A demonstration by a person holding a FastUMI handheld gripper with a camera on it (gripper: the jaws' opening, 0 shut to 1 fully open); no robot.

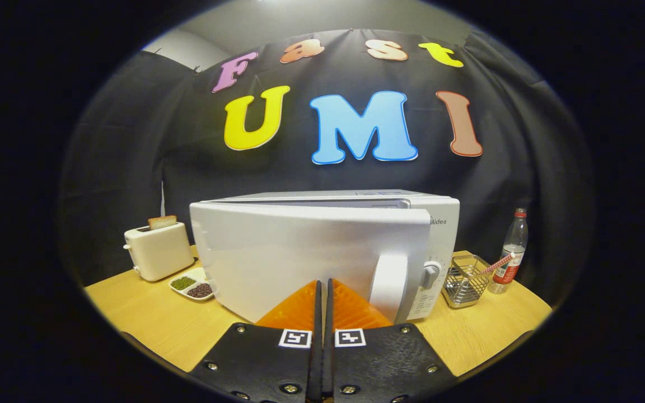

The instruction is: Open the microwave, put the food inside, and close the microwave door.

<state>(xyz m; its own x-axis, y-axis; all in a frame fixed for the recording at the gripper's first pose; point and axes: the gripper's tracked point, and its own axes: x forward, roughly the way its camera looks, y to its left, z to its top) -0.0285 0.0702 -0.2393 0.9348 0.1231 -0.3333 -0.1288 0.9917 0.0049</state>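
Note:
A white microwave (440,224) stands on the wooden table just ahead of my fingers. Its door (300,252) hangs partly ajar, hinged at the left, with the handle side swung out toward me. The curved white handle (388,285) stands just right of my fingertips. My gripper (323,283) is shut with nothing between its fingers, and the tips are at or very near the lower face of the door. A small white divided dish of green and brown food (192,286) lies on the table by the microwave's left corner.
A cream toaster (157,250) with a slice of bread in it stands left of the dish. Right of the microwave are a wire basket (464,280) holding a striped straw and a plastic bottle (511,252). The wooden table (149,319) has bare surface in front on both sides.

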